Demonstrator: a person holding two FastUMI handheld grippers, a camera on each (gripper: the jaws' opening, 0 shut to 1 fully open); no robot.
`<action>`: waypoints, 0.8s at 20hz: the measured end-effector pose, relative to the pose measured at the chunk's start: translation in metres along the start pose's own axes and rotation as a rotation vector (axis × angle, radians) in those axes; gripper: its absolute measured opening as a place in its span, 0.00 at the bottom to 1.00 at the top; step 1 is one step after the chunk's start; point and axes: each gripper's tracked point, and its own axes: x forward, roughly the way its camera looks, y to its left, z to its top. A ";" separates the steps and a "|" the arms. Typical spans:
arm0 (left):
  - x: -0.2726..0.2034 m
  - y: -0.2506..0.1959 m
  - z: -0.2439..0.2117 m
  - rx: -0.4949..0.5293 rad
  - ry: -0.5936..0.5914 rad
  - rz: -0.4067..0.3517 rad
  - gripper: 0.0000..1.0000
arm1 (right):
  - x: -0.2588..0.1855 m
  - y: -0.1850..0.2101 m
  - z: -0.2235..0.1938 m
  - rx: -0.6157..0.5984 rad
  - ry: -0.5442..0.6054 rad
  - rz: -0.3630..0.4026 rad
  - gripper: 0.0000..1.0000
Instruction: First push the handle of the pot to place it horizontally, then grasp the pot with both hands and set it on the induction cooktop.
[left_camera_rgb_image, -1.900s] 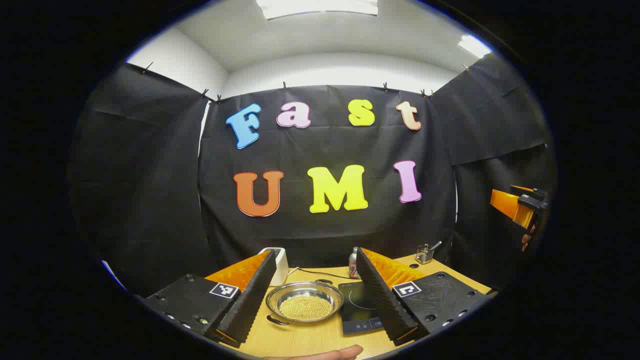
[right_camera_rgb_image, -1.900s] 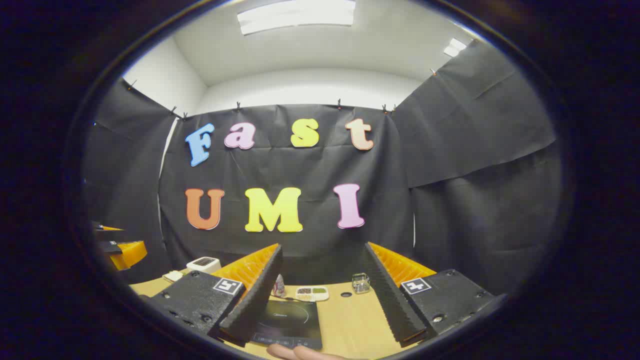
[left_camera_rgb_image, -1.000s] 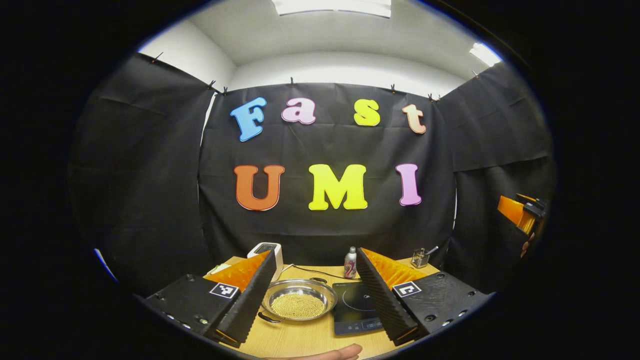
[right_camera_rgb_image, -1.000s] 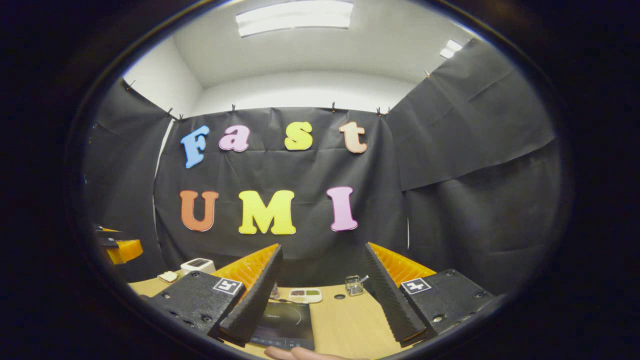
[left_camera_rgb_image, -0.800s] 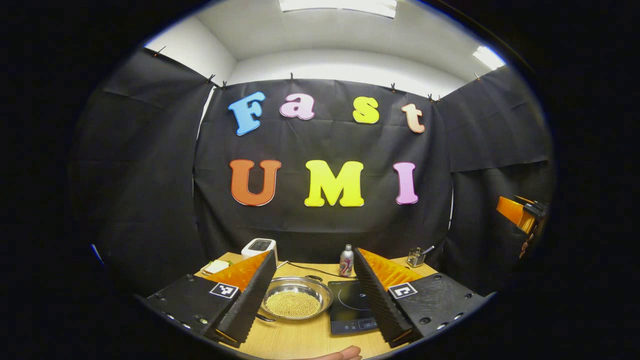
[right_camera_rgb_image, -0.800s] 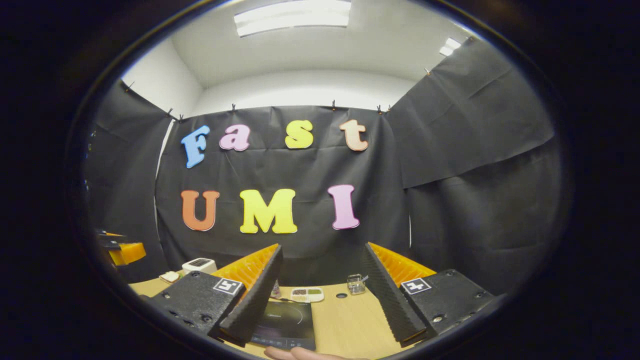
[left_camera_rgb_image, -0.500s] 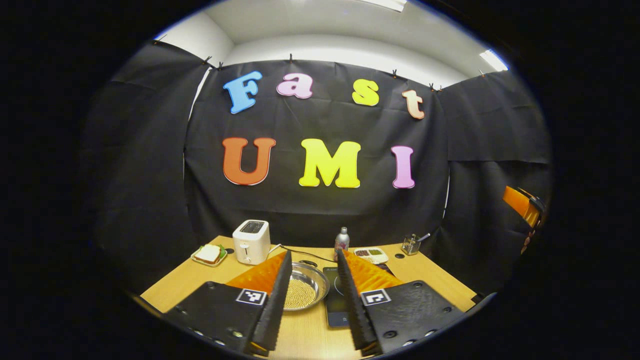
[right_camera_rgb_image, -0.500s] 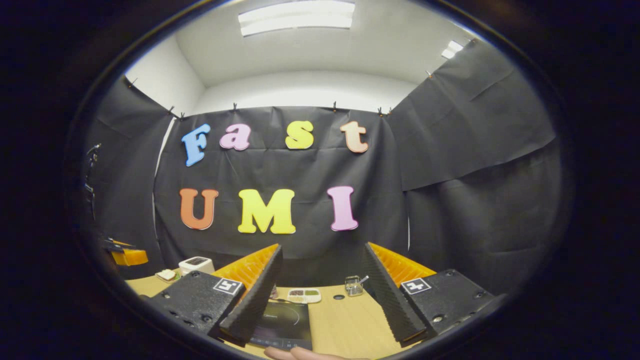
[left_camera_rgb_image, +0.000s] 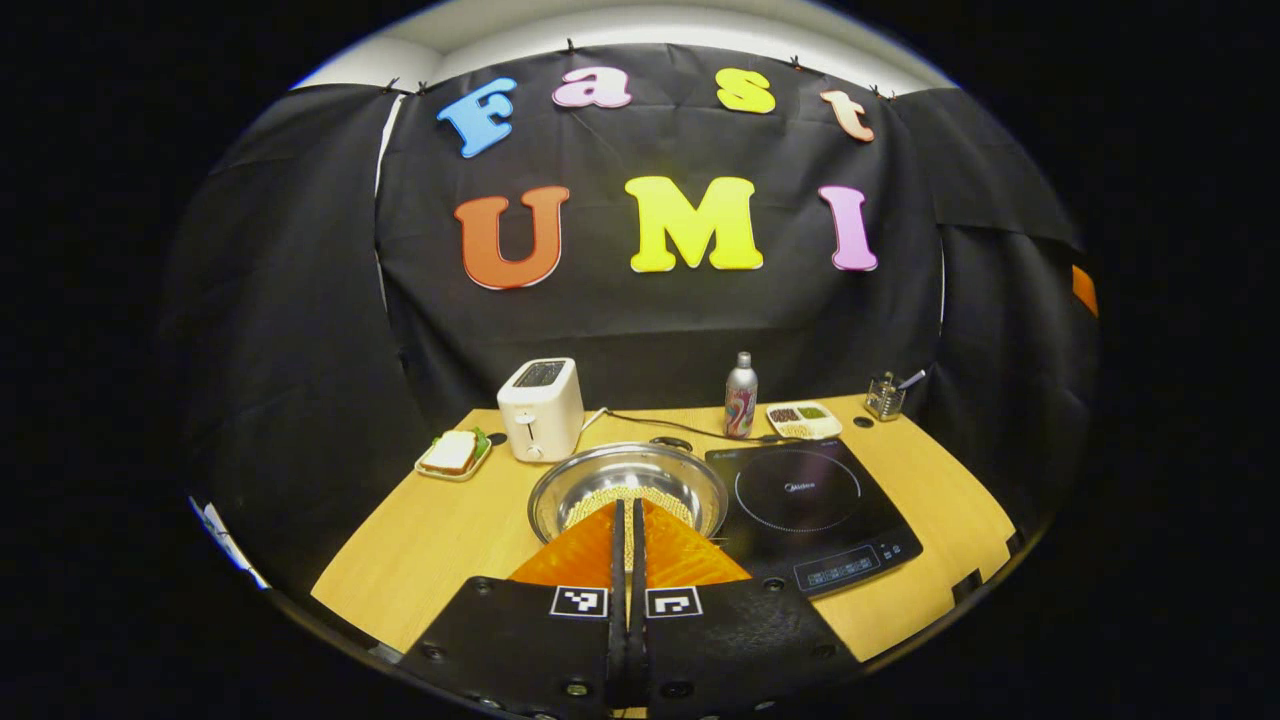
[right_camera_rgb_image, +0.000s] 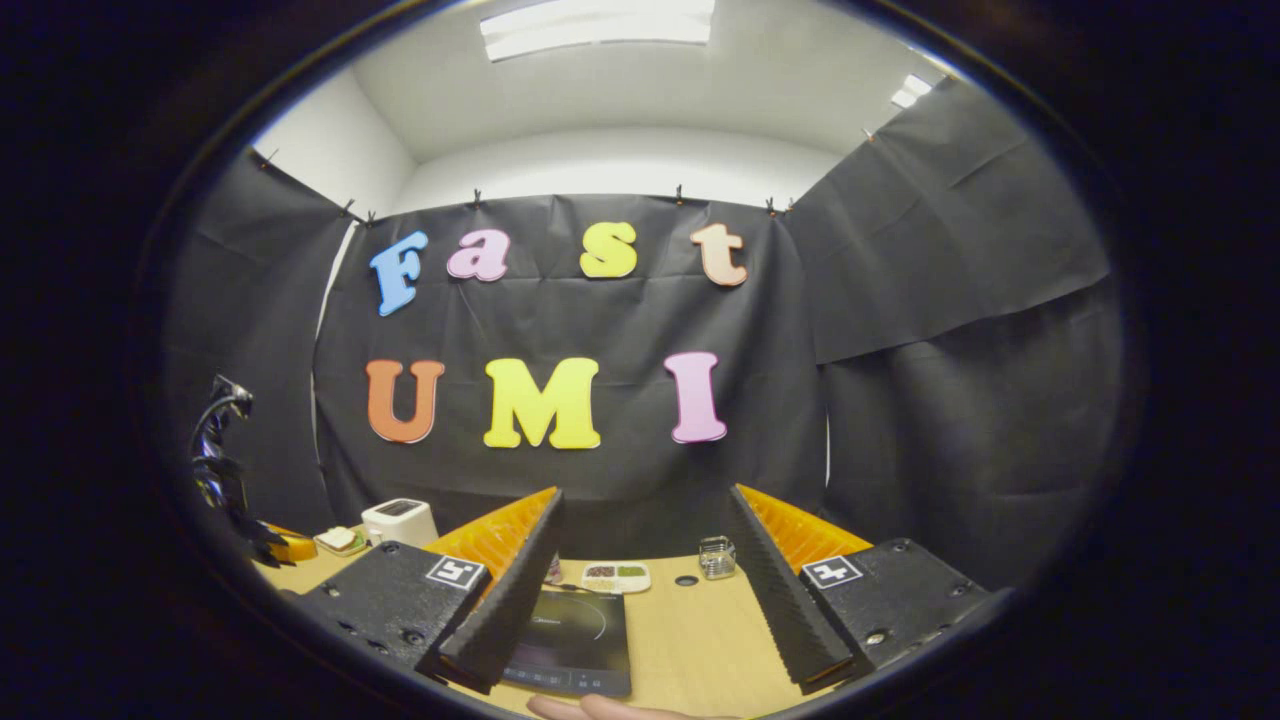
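Since half a second ago the left gripper (left_camera_rgb_image: 629, 510) has closed its fingers and tipped down over the near rim of the pot (left_camera_rgb_image: 628, 482); it grasps nothing. The pot, holding small yellow grains, sits on the wooden table (left_camera_rgb_image: 430, 540) just left of the cooktop (left_camera_rgb_image: 810, 510), almost touching it. Behind them stand a toaster (left_camera_rgb_image: 541, 407), a sandwich plate (left_camera_rgb_image: 452, 455), a bottle (left_camera_rgb_image: 740, 395), a divided dish (left_camera_rgb_image: 803, 417) and a small glass jar (left_camera_rgb_image: 885, 395). Black cloth walls the booth. The right gripper (right_camera_rgb_image: 640, 545) hangs spread open above the cooktop (right_camera_rgb_image: 572, 628), with white ceiling lights overhead.
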 end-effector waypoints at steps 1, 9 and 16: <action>0.005 -0.002 -0.012 -0.009 0.035 -0.018 0.00 | 0.002 0.000 -0.002 -0.001 0.005 0.001 0.99; 0.048 0.011 -0.083 -0.023 0.239 0.006 0.00 | 0.023 0.000 -0.042 -0.004 0.088 0.000 0.99; 0.083 0.019 -0.137 -0.070 0.386 0.006 0.00 | 0.037 0.002 -0.057 0.011 0.121 -0.006 0.99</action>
